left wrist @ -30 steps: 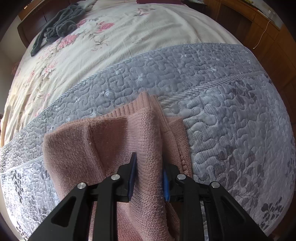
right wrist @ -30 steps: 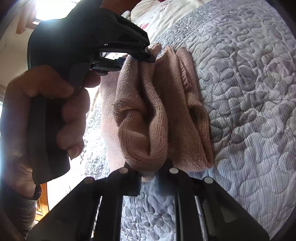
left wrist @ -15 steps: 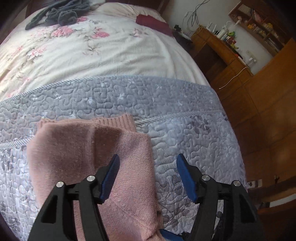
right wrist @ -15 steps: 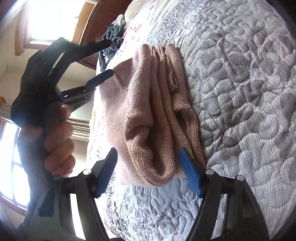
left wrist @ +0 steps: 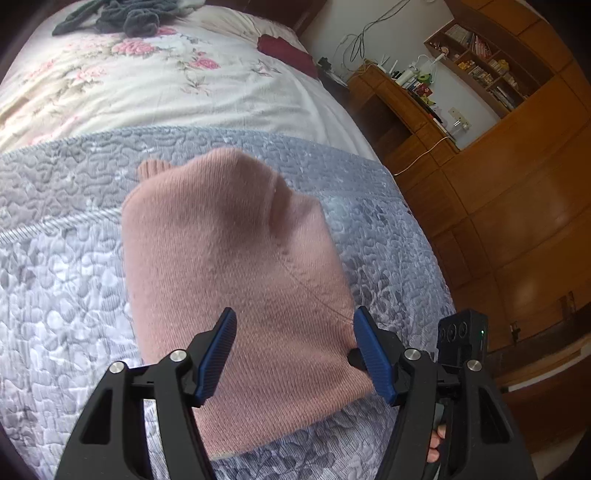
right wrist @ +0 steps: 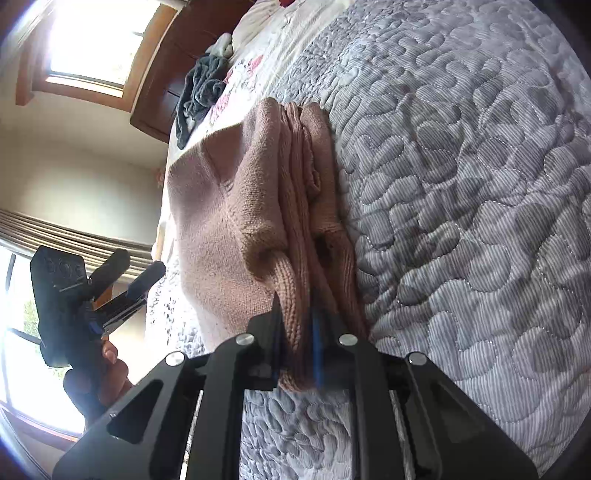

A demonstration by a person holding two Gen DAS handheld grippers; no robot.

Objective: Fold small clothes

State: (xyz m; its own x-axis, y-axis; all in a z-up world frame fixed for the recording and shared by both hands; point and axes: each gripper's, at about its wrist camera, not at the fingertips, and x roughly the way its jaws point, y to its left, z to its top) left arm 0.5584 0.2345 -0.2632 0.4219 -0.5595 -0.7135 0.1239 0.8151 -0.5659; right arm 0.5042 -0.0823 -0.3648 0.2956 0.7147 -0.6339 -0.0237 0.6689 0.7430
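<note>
Pink sweater [left wrist: 236,266] mostly folded on bed [left wrist: 66,280]; right hand-held gripper [right wrist: 295,332] clamped on its edge, left hand-held gripper [left wrist: 295,350] wide open, empty; final tidy left.

1. A bed [left wrist: 229,96] carries a grey quilted cover [left wrist: 66,280] over a floral sheet.
2. A folded pink knit garment [left wrist: 236,273] lies on the quilt.
3. Dark grey clothing [left wrist: 125,18], perhaps a towel, lies on the sheet.

I am looking at a dusty pink knit garment [left wrist: 236,266] lying on a grey quilt [left wrist: 55,266] stitched in swirling shapes. My grippers' fingers [left wrist: 218,354] are showing blue pads on black frames. Beyond, a cream bedspread [left wrist: 155,85] is showing pink flowers.
</note>
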